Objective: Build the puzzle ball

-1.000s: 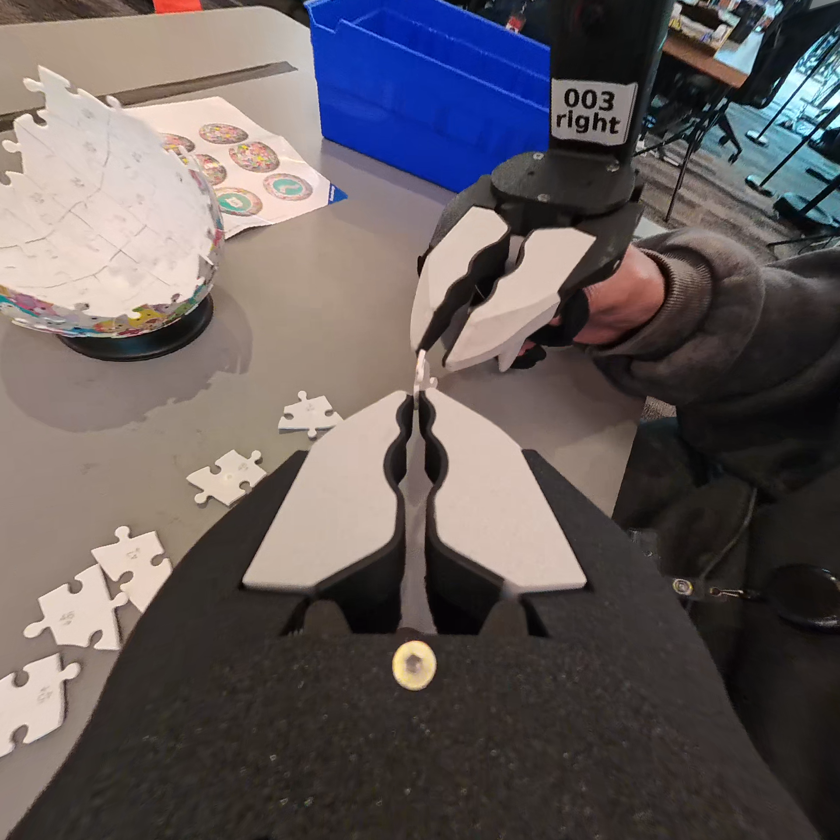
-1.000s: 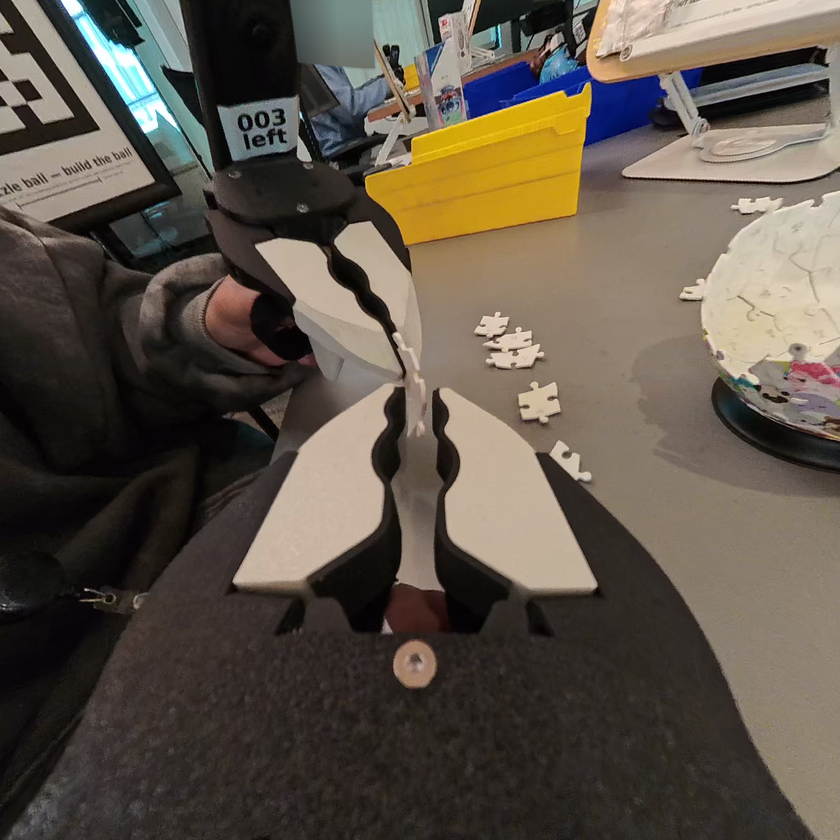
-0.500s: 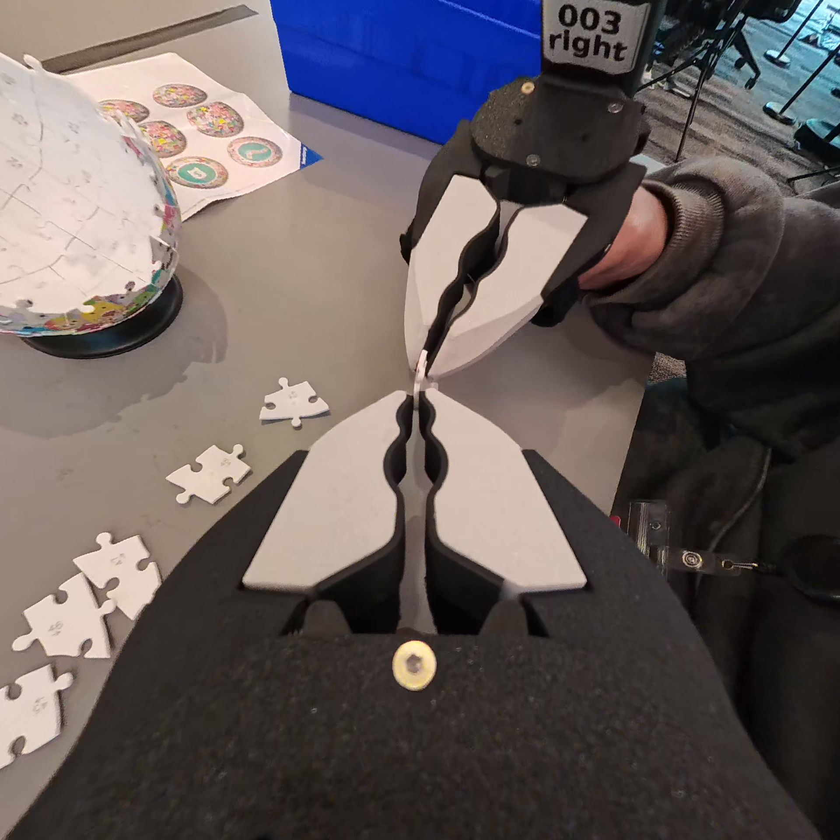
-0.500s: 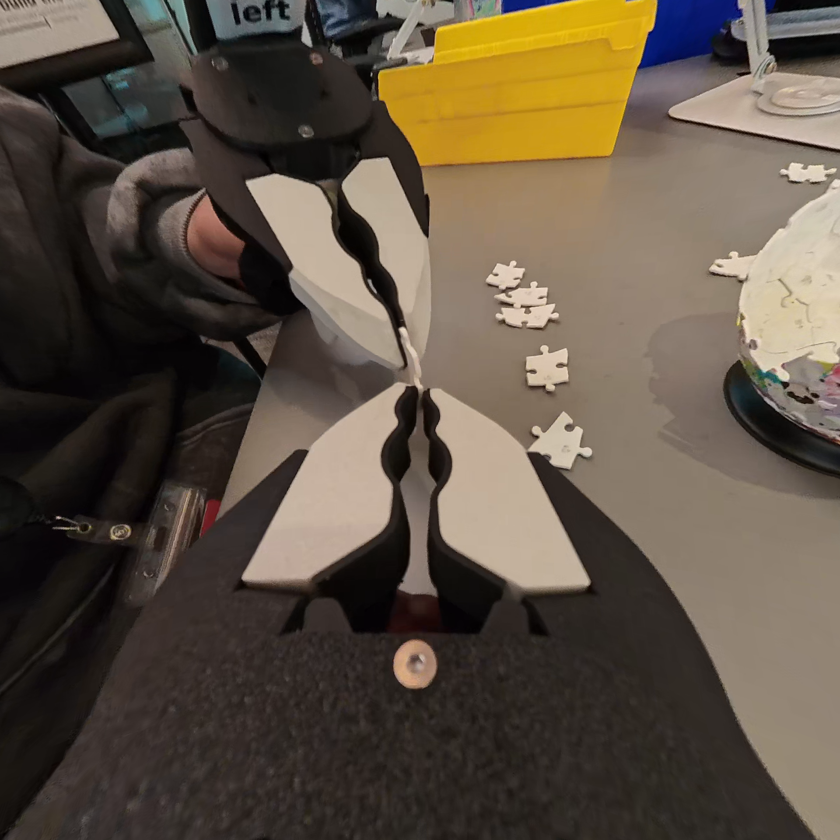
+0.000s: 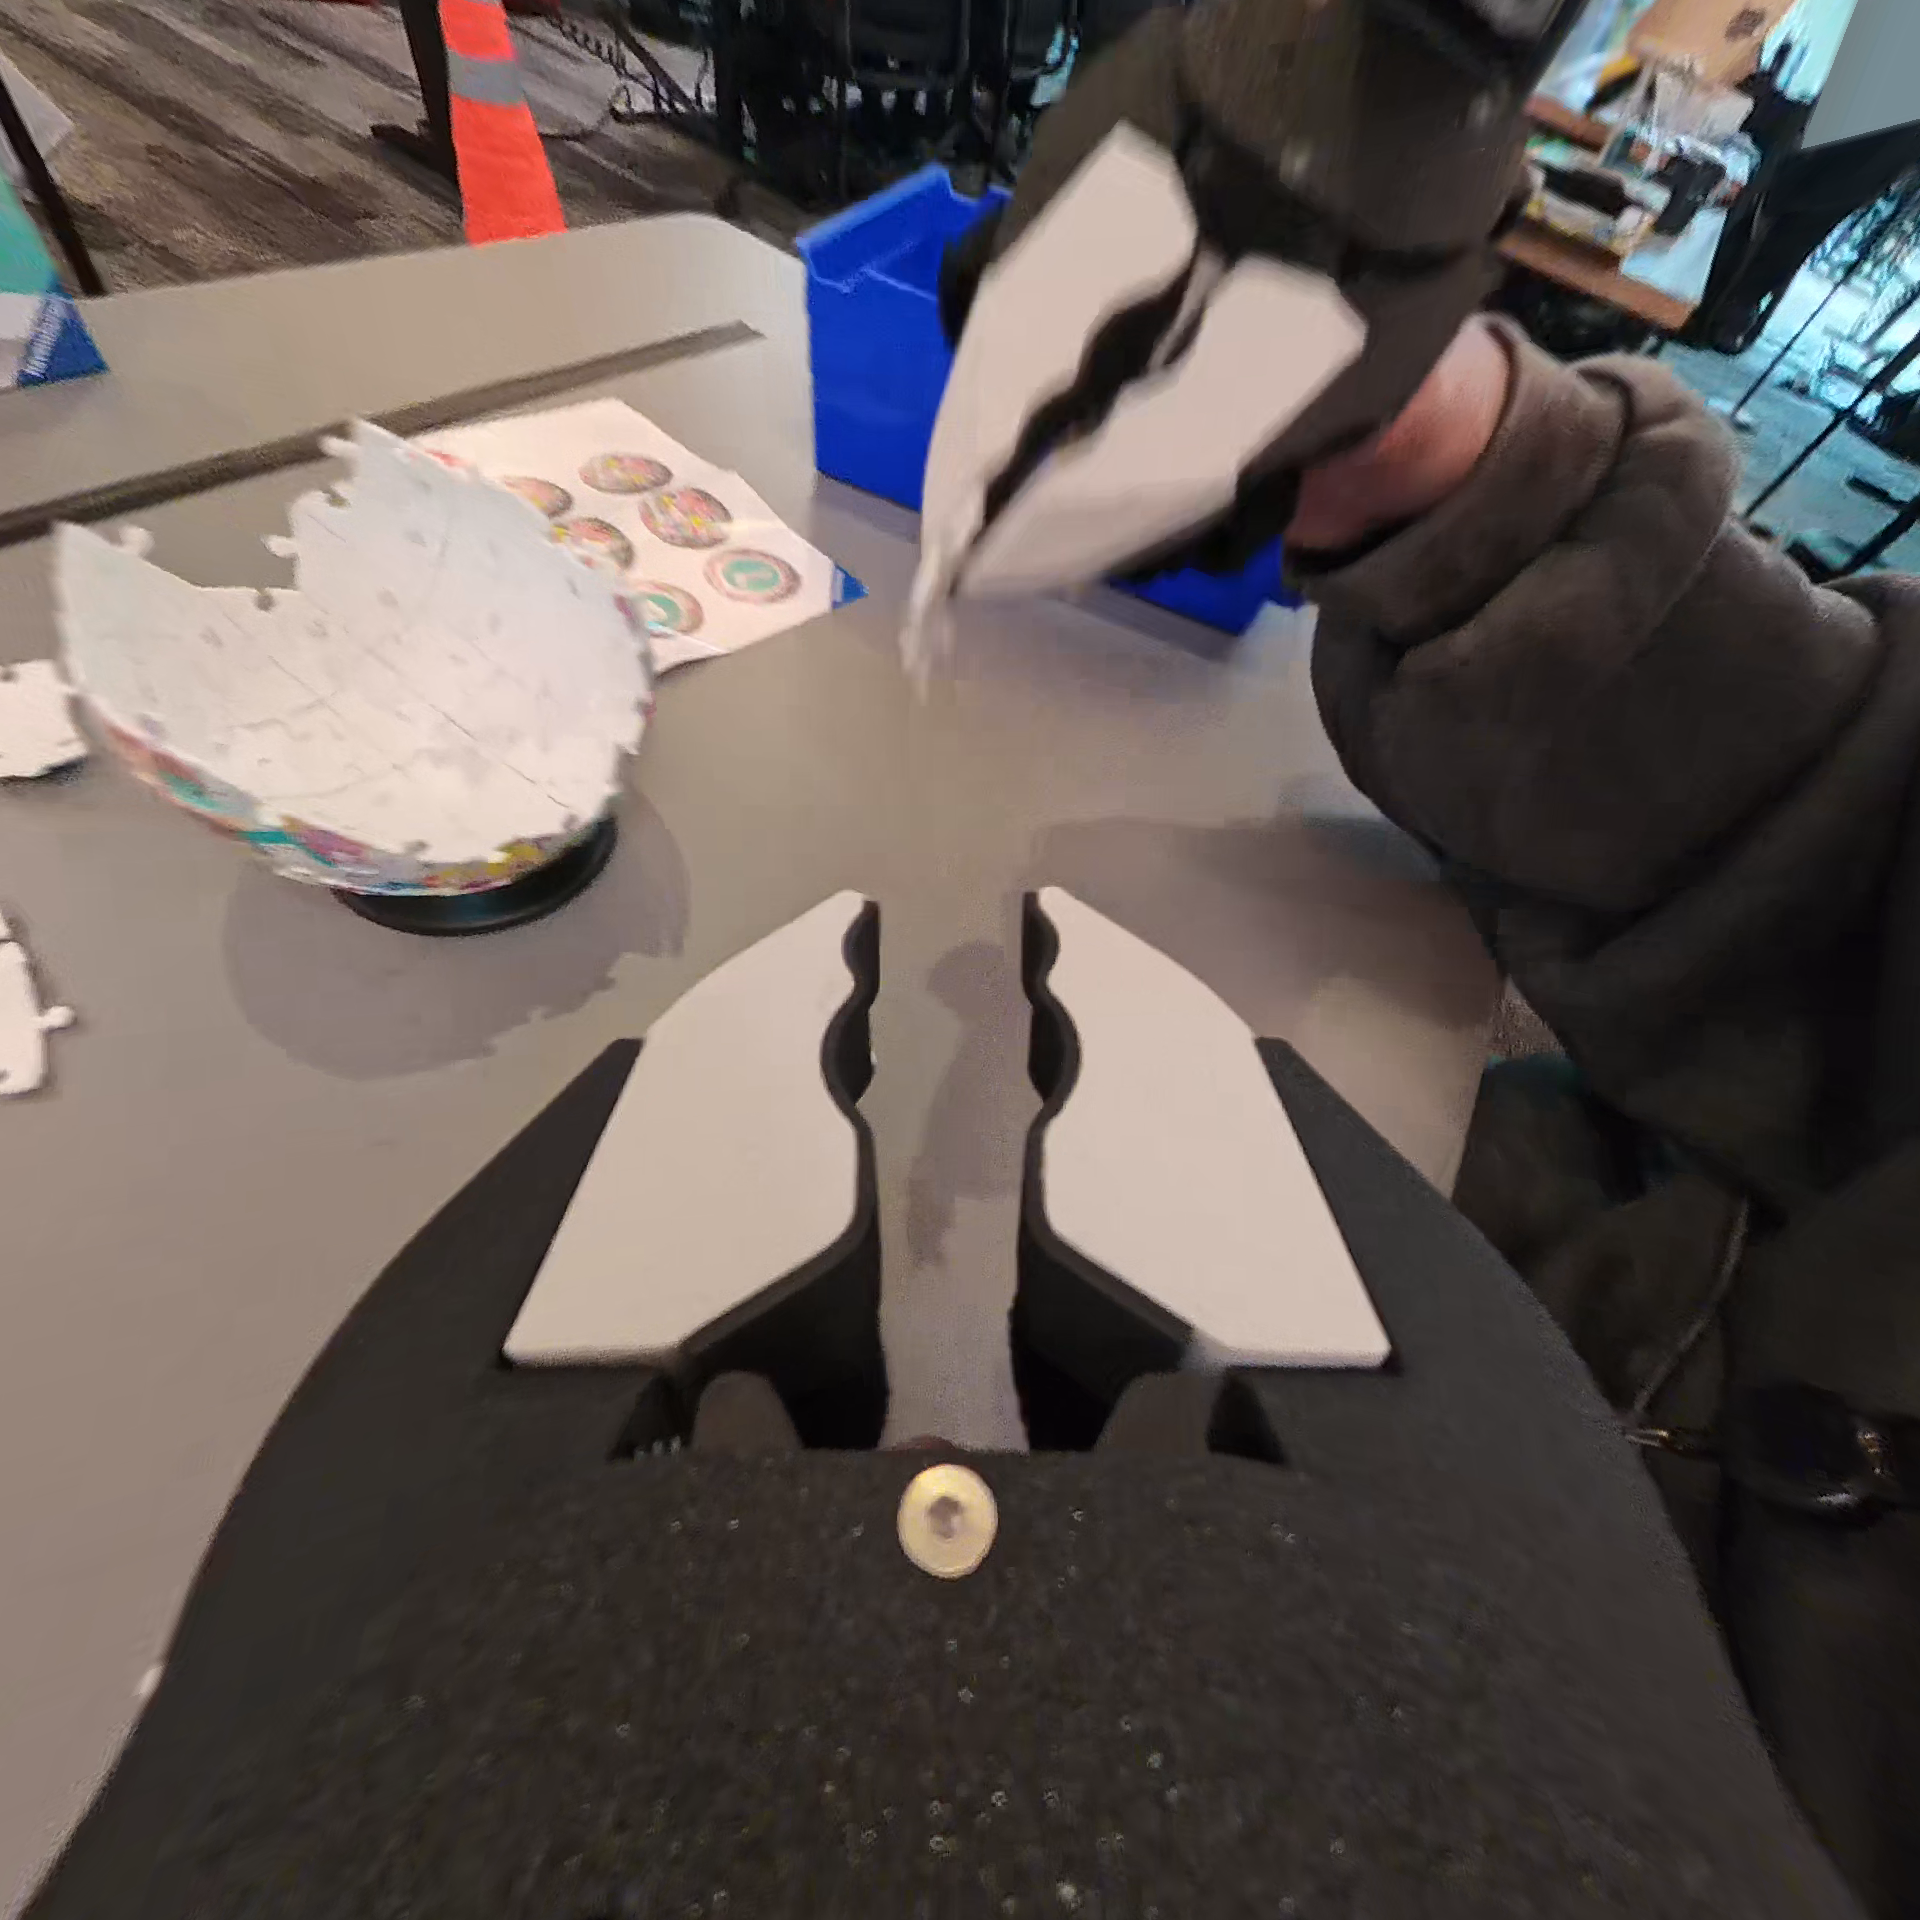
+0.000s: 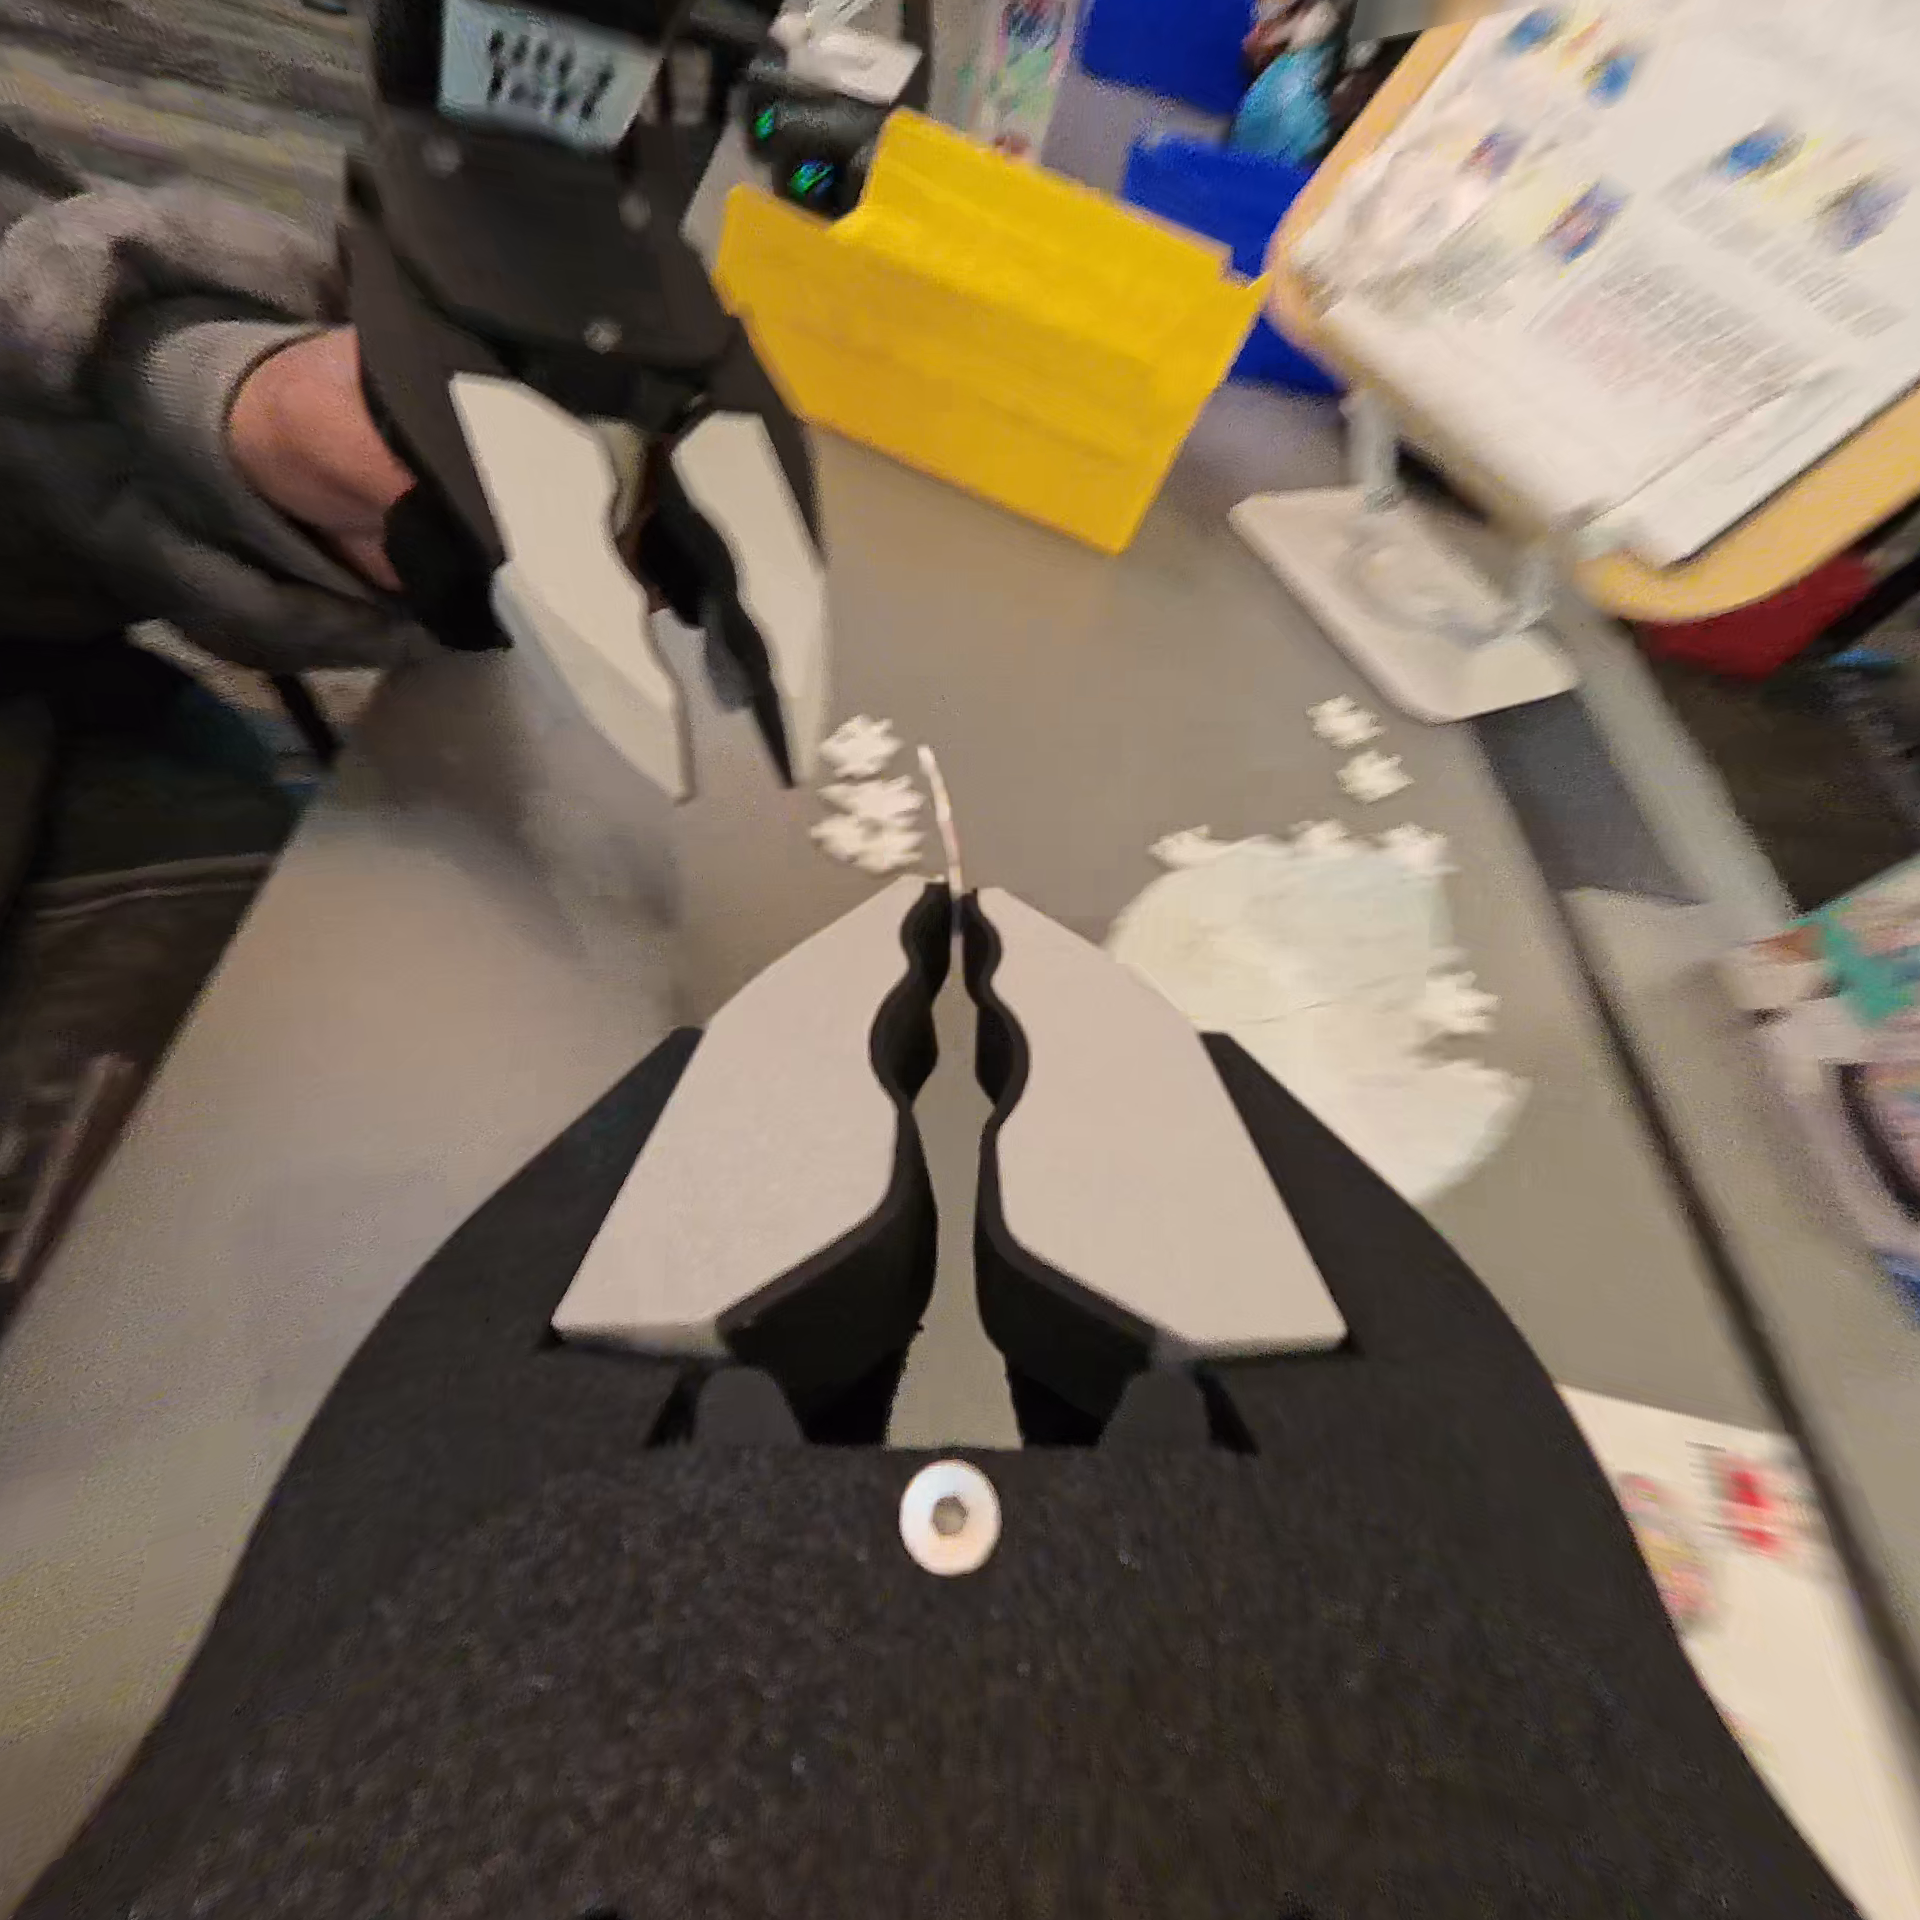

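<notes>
White and thin, a puzzle piece (image 6: 943, 831) is sticking up edge-on from the tips of our right gripper (image 6: 951, 902), whose tongs are pinching it, nearly closed. We are seeing the same piece (image 5: 928, 613) in the left wrist view, hanging from those tips above the grey table (image 5: 260, 1195), with the right gripper (image 5: 951, 582) blurred and raised. Our left gripper (image 5: 948, 914) is holding nothing, its tongs standing narrowly apart with bare table showing between them; in the right wrist view it (image 6: 732, 784) is hovering just beside the piece without touching it.

We are looking at the half-built ball (image 5: 353, 686), an open shell, white inside and coloured outside, sitting on a black stand (image 5: 488, 899) toward the middle of the table, left of our left gripper. Loose pieces (image 6: 868, 800) are lying in a small cluster beyond the held piece, and more (image 5: 26, 1029) are lying at the left edge of the left wrist view. A printed sheet (image 5: 707, 540) is lying behind the ball, and a blue bin (image 5: 883, 343) is sitting at the far edge. A yellow bin (image 6: 987, 343) is sitting at the other end.
</notes>
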Tool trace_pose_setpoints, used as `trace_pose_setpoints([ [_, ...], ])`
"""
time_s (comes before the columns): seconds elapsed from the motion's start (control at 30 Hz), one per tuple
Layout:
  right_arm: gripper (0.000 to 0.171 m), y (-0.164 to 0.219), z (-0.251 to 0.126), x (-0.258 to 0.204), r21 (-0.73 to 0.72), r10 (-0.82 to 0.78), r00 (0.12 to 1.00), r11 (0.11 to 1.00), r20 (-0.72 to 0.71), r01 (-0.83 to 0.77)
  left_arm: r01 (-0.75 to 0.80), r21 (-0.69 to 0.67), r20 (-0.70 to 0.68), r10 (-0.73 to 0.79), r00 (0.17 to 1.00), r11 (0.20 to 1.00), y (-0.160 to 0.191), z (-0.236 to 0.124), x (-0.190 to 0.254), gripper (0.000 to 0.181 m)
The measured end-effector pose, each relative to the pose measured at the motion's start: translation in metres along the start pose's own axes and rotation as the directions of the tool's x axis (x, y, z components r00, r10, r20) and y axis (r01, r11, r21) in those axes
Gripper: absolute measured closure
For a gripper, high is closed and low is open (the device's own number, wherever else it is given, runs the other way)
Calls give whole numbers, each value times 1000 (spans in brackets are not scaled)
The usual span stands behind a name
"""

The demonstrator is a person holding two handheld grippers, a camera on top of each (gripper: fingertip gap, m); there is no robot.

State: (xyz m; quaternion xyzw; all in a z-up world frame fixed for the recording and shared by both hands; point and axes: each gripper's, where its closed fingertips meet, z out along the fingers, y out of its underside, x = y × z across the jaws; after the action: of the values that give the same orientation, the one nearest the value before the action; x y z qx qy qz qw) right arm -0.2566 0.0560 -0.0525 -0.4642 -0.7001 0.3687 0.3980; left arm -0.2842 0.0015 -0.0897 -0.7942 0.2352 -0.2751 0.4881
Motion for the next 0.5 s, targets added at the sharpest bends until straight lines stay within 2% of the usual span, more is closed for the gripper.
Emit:
trace_pose_setpoints([
  [0.1,169,-18,-19,78,-8,-78,992,997,-97,77,-23,1,97,23,995,1000,-13,-6,-39,152],
  [0.13,169,-20,-18,98,2,-98,991,995,-90,99,-47,-15,138,48,989,999,-17,-6,-54,148],
  [0.23,169,-12,7,138,-7,-106,994,994,19,106,-136,-106,270,160,950,985,-36,-1,-103,129],
  [0.3,169,4,30,159,-43,-101,992,994,73,104,-186,-141,357,225,907,972,-58,0,-137,127],
  [0.4,169,18,58,174,-43,-45,991,998,129,51,-174,-131,313,208,927,976,-85,15,-162,137],
  [0.5,169,19,69,170,36,-57,985,998,162,52,-154,-192,219,195,956,969,-94,43,-172,136],
])
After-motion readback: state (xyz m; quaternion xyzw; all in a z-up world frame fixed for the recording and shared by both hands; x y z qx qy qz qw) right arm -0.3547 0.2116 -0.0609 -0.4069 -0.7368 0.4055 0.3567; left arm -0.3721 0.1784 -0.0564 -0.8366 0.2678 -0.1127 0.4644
